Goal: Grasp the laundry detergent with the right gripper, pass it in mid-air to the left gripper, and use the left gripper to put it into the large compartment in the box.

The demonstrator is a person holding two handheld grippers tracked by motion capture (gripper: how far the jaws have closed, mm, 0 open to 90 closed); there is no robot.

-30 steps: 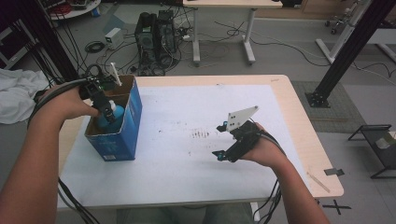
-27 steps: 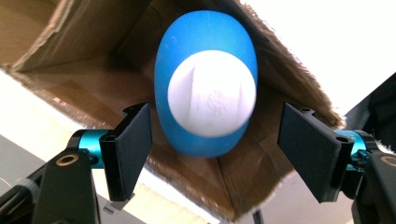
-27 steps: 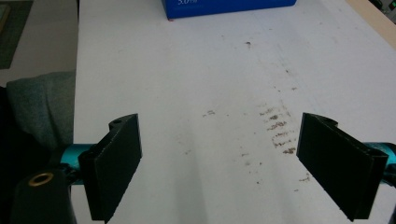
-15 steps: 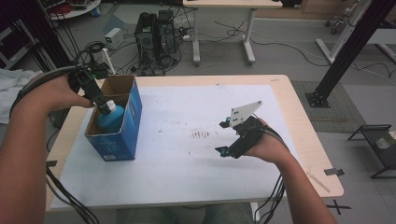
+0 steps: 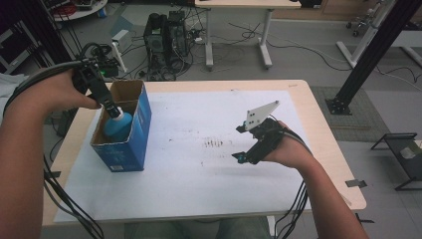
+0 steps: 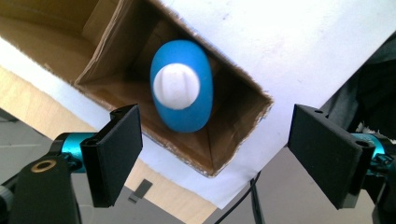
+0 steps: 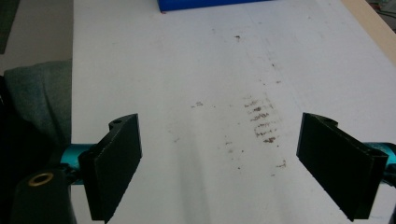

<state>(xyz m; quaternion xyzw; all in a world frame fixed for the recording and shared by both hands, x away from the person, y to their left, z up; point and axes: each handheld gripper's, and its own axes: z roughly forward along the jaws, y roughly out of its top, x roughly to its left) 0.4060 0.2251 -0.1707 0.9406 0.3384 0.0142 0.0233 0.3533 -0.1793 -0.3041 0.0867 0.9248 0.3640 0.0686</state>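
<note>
Even, soft light — slight blur

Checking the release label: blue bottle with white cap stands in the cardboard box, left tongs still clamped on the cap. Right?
Not quite. The blue bottle does stand in the cardboard box, but the left tongs are not clamped on its white cap. The left gripper view shows the jaws apart above the box, just opened, with nothing between them.

One blue bottle (image 5: 118, 125), one cardboard box (image 5: 130, 149), two tools.
</note>
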